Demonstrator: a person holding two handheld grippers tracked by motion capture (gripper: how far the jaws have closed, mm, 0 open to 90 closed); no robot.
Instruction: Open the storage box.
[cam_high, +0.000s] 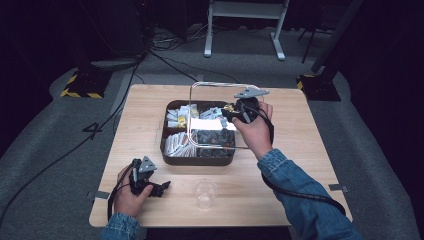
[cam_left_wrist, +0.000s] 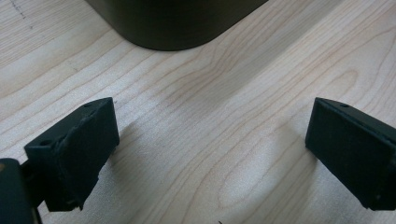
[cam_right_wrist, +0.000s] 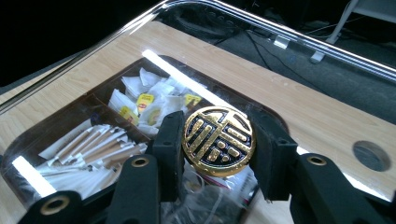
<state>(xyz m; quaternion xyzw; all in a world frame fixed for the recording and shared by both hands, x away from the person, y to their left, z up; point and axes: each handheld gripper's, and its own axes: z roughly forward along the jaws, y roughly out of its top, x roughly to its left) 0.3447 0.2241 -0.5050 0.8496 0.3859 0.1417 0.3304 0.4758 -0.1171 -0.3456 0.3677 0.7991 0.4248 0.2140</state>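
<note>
Two hand-held grippers, one clear lid, one dark tray, one clear cup, one wooden table.

Right gripper (cam_right_wrist: 218, 154) clamped on a single round knob (cam_right_wrist: 218, 141), a black pad pressed to either side of it. Knob glossy black with a raised gold emblem and gold rim, disc-shaped, fixed to the middle of the clear lid (cam_high: 200, 90). Lid a thin transparent sheet, rectangular with rounded corners and bright reflecting edges, held tilted above the tray, its far edge raised high over the tray's back wall.

Tray (cam_high: 197, 161) dark brown, rounded-cornered, smooth-walled, divided into four compartments: white paper sachets with yellow tags at the back, slim pale paper sticks at the front left, dark shiny packets at the front right.

Left gripper (cam_left_wrist: 210, 154) standing open with nothing between its matte black blocky pads, resting low on the table (cam_high: 300, 150) just in front of the tray's left front corner.

Cup (cam_high: 205, 193) clear plastic, round, upright, in front of the tray. Table pale wood-grain, square.
</note>
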